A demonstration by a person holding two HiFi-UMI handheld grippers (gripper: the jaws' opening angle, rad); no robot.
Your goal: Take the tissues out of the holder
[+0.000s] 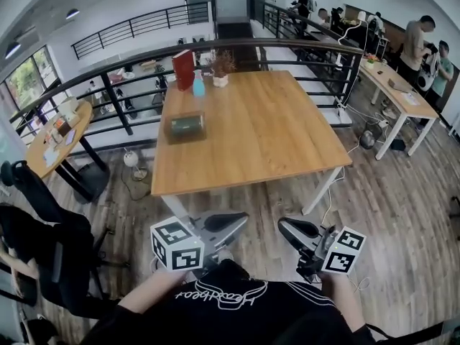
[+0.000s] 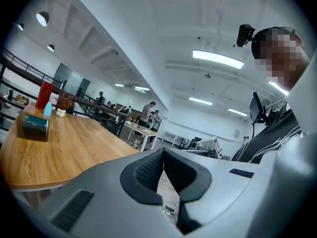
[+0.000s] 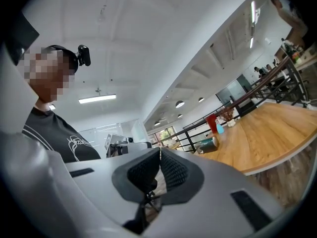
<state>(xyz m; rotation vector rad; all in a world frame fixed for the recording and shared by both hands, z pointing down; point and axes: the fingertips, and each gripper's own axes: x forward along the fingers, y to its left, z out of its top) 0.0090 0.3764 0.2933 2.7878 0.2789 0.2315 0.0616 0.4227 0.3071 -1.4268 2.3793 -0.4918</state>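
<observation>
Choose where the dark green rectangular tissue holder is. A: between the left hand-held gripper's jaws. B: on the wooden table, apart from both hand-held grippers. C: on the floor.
B: the dark green tissue holder rests on the wooden table; left hand-held gripper and right hand-held gripper hang shut, short of it.

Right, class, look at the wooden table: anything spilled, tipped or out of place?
Nothing stands out. The tissue holder lies flat on the wooden table; the red box, blue bottle and potted plant stand upright at its far edge. The left tongs and right tongs are shut, empty, short of the table.
</observation>
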